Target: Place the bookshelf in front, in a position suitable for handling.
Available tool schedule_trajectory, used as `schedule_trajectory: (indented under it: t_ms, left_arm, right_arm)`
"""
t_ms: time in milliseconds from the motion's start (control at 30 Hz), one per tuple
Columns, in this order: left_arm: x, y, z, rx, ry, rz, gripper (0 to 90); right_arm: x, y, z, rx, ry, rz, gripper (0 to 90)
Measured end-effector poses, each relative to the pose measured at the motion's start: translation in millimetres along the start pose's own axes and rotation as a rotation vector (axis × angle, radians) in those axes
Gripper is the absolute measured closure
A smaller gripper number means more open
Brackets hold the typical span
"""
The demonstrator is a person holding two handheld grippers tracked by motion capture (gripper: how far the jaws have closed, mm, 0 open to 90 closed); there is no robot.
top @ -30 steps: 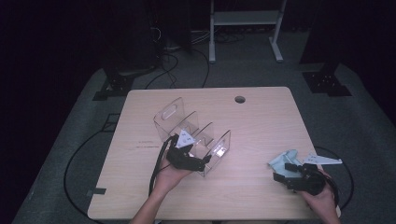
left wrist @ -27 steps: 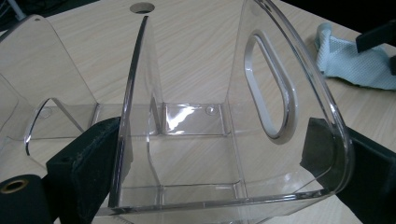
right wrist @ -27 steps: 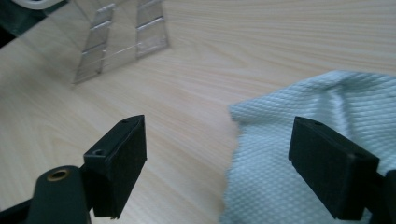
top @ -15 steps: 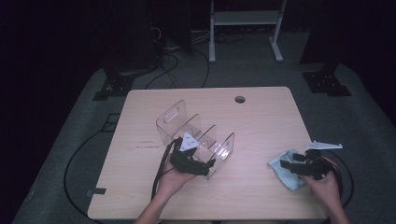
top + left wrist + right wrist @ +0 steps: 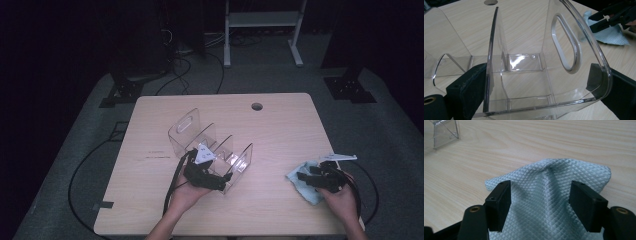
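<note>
The light blue cloth (image 5: 554,192) is lying bunched on the table (image 5: 280,130) directly under and between the pads of the right gripper (image 5: 540,205), with a raised fold running up the middle of the gap. The jaws have just been closing, yet they are standing fairly wide and the pads are not pressing the fabric. In the high view the cloth (image 5: 302,176) is sitting near the table's near right corner, partly beneath that gripper (image 5: 312,177).

Well apart to the other side, the left gripper (image 5: 212,180) is clamping the near end of the clear acrylic organizer (image 5: 210,147); its pads are spanning the end compartment (image 5: 524,82), one against the inner divider, one against the handled end wall.

To do the pick well, the right jaws are best lowered a touch further so both pads straddle the raised fold, then closed squarely on it; pinching only the top risks the cloth slipping out. The left grip should be holding the organizer steady, its open compartments facing up.
</note>
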State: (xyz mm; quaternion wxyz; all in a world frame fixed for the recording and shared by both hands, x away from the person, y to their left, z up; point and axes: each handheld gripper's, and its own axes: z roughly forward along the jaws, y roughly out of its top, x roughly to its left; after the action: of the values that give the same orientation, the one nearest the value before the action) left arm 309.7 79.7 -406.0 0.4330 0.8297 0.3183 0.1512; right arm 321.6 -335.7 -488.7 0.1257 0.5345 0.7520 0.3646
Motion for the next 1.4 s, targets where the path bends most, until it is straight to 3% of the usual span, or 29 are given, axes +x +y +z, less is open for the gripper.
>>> schedule_trajectory:
  t_ms: [167, 367, 533, 667, 700, 733, 833, 900, 967, 1033, 1167, 1400]
  left_arm:
    - [-0.3, -1.1, 0.5, -0.004, 0.004, 0.002, 3.9]
    - [-0.2, -1.6, 0.4, -0.006, 0.003, 0.003, 3.9]
    - [0.2, -1.8, 0.1, -0.005, 0.001, 0.007, 3.8]
    - [0.9, -2.0, -0.2, -0.006, -0.005, 0.009, 3.8]
    - [0.9, -2.0, -0.2, -0.006, -0.005, 0.009, 3.8]
    - [1.2, -1.9, -0.2, -0.006, -0.009, 0.008, 3.7]
    - [2.2, -1.6, -0.6, 0.000, -0.016, 0.012, 3.5]
    - [2.7, -1.5, -0.7, 0.001, -0.019, 0.014, 3.4]
    - [3.4, -1.4, -1.0, 0.004, -0.027, 0.014, 3.2]
    - [3.9, -1.3, -1.2, 0.002, -0.033, 0.011, 3.1]
    - [5.2, -0.5, -2.5, 0.012, -0.042, 0.017, 3.1]
    - [6.4, 0.3, -3.0, 0.017, -0.051, 0.017, 2.8]
  right_arm:
    - [3.4, -1.7, 0.4, -0.007, -0.026, -0.008, 33.7]
    - [14.2, -2.1, 4.3, 0.009, -0.091, -0.078, 29.7]
    - [14.2, -3.5, 4.1, 0.002, -0.087, -0.082, 29.7]
    - [12.4, -4.6, 1.0, -0.003, -0.108, -0.073, 43.4]
    - [12.4, -4.6, 1.0, -0.003, -0.108, -0.073, 43.4]
    - [10.5, -4.5, -1.4, -0.001, -0.115, -0.046, 50.9]
    - [9.6, -4.1, -3.3, 0.006, -0.129, -0.028, 59.4]
    - [10.1, -4.1, -3.8, 0.010, -0.137, -0.033, 63.6]
    - [12.1, -3.0, -4.6, 0.029, -0.152, -0.041, 73.4]
    - [13.3, -1.9, -4.5, 0.038, -0.144, -0.034, 78.7]
    - [14.3, 0.0, -5.6, 0.037, -0.116, -0.013, 80.0]
    - [53.0, 20.8, -7.9, -0.035, 0.057, -0.060, 80.4]
